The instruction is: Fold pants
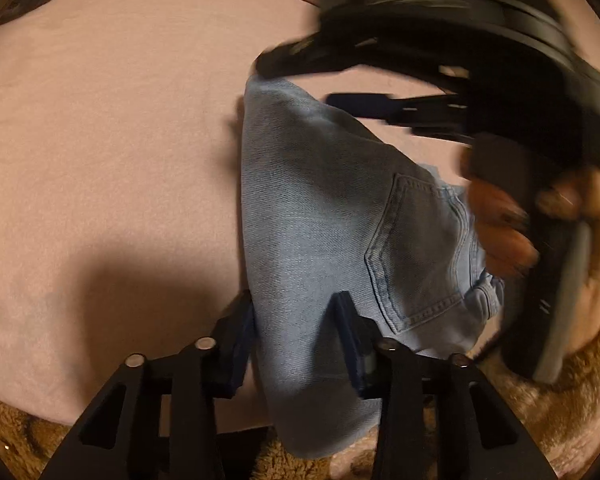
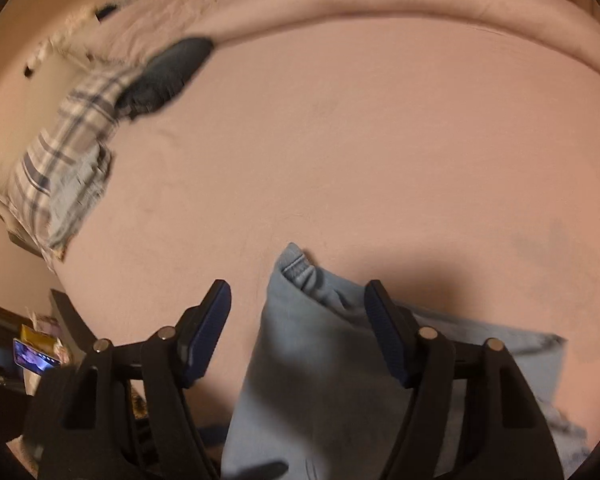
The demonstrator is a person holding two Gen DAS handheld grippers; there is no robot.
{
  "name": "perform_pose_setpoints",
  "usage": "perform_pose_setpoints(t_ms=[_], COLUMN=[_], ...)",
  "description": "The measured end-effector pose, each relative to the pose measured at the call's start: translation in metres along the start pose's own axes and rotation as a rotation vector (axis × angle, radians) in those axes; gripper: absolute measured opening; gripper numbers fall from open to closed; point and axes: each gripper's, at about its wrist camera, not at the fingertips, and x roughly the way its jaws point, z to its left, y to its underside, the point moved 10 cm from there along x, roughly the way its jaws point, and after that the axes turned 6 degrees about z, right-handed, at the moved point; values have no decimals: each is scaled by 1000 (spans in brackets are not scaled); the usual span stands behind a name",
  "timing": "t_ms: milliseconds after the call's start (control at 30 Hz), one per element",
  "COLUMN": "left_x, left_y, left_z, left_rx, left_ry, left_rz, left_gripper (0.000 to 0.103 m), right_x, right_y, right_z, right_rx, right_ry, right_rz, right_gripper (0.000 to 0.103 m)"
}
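Light blue jeans [image 1: 324, 216] lie folded on the pink bed sheet [image 1: 108, 140], back pocket up, with the near end hanging over the bed's edge. At the bottom of the left wrist view, my left gripper [image 1: 296, 320] is shut on the jeans' left fold, and denim fills the gap between its pads. My right gripper [image 1: 320, 80], blurred and held by a hand [image 1: 500, 232], hovers over the jeans' far end. In the right wrist view my right gripper [image 2: 296, 286] stands open. A waistband corner of the jeans [image 2: 296, 344] lies between its fingers, clear of the left pad.
A plaid cloth [image 2: 60, 160] and a dark garment [image 2: 168, 72] lie at the far left of the bed sheet [image 2: 380, 140]. A brown fluffy rug [image 1: 540, 408] borders the bed's near edge. A lit phone screen [image 2: 34, 356] sits among clutter low on the left.
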Motion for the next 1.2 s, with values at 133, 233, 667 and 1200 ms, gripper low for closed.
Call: perform_pose_setpoints(t_ms=[133,233,667,1200], left_x=[-5,-16,-10,-9], left_y=[-1,1,7,34], left_z=[0,-5,0,-9], left_rx=[24,60,68,45], left_ry=[-10,-32,-139,-114], left_rz=[-16,-41,-47,-50], left_gripper=[22,18,18,20], right_x=[24,23,48,55], right_y=[-2,-4,-8,-13], right_z=[0,4,22,25], right_rx=[-22,8,53,-2], right_ry=[-4,-49,-101,-21], right_rz=[49,39,30,-10], right_gripper=[26,20,19,21])
